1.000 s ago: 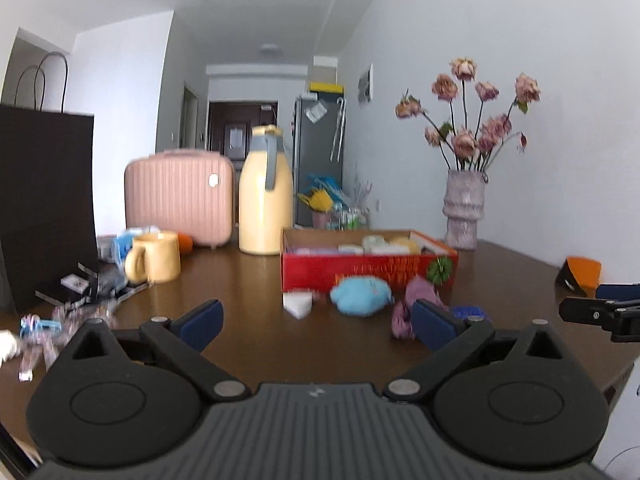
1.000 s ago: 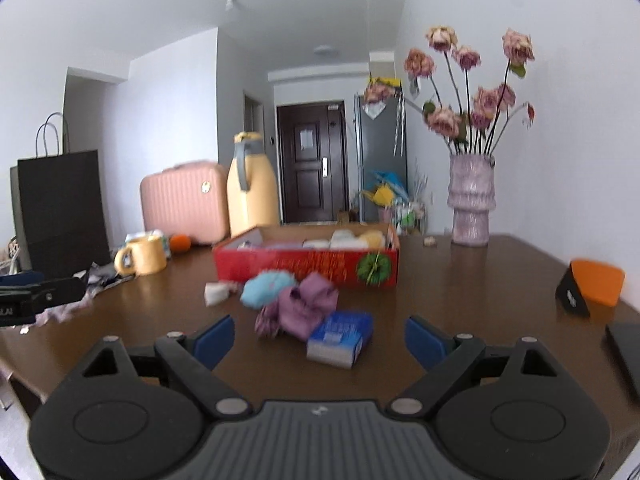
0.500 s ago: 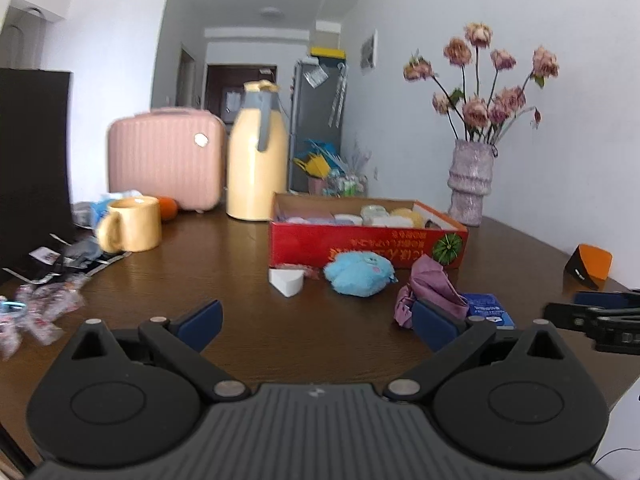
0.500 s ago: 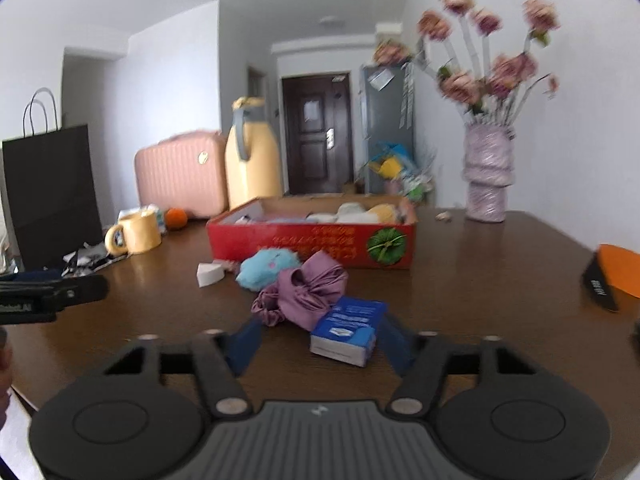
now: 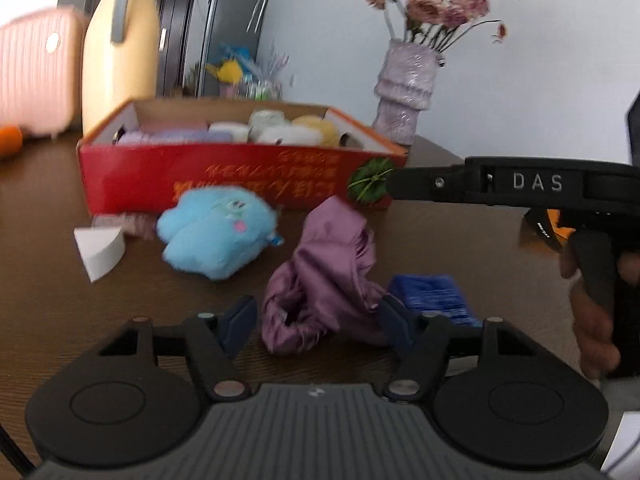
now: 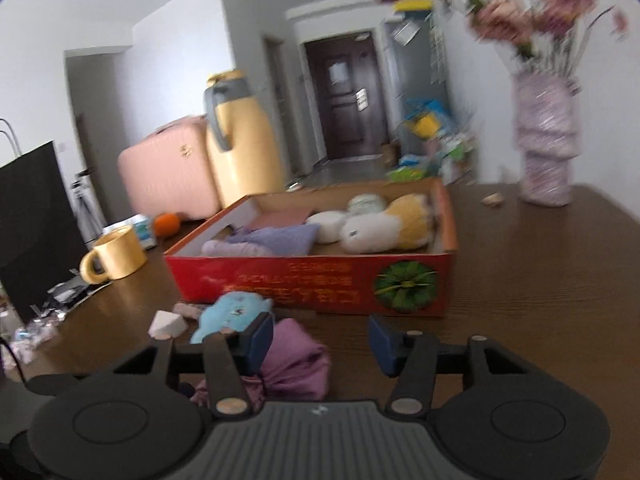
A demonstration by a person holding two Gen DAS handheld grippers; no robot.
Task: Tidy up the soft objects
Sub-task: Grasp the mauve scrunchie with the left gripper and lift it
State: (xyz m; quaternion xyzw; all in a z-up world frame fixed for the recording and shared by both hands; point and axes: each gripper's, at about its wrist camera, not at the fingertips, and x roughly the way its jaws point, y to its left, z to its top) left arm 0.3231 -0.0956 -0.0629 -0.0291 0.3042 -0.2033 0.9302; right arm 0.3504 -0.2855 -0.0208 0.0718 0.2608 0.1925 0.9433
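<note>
A red cardboard box [image 5: 240,176] [image 6: 312,280] with several soft toys and cloths inside stands on the dark wooden table [image 5: 48,300]. In front of it lie a blue plush toy [image 5: 216,232] [image 6: 230,312], a crumpled purple cloth [image 5: 328,280] [image 6: 296,360], a white wedge-shaped sponge [image 5: 100,250] [image 6: 168,325] and a blue packet [image 5: 436,300]. My left gripper [image 5: 320,318] is open, its fingers on either side of the near end of the purple cloth. My right gripper [image 6: 322,340] is open above the purple cloth, just short of the box; it also shows at the right of the left wrist view [image 5: 520,188].
Behind the box stand a yellow thermos jug [image 6: 240,140], a pink case [image 6: 168,176] and a vase of dried roses [image 6: 546,136]. A yellow mug [image 6: 116,254], an orange [image 6: 166,225] and a black paper bag [image 6: 32,220] are at the left.
Both grippers have moved forward and down toward the items in front of the box. The left gripper now straddles the purple cloth; the right one now hangs over it.
</note>
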